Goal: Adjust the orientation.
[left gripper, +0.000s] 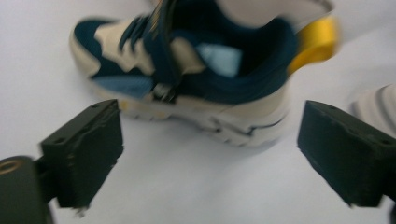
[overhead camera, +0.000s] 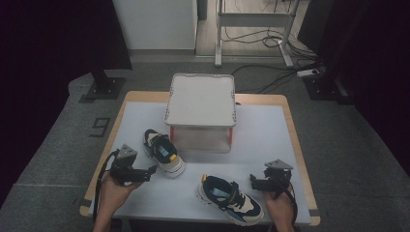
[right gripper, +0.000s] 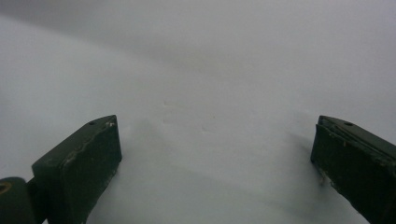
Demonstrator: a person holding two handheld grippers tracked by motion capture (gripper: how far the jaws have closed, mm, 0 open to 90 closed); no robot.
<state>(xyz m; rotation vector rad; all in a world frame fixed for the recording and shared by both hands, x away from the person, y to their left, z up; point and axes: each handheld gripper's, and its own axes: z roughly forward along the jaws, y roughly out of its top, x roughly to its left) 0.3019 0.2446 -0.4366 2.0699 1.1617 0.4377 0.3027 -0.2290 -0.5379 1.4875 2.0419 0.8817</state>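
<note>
Resting low on the table (overhead camera: 261,130), both grippers' fingers (left gripper: 84,149) spread beside two sneakers (overhead camera: 164,152).

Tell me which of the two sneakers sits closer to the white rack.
The left sneaker, beside the left gripper: its toe lies just off the rack. The other sneaker sits at the near table edge.

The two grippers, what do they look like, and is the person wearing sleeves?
Both the left gripper and the right gripper are black, each topped by a grey three-cornered plate, with a dark cable trailing back past the hand. Seen close, the jaws are blocky black pads with small screw holes and scuffed, pale-flecked edges. The forearms are bare: no sleeves show.
</note>
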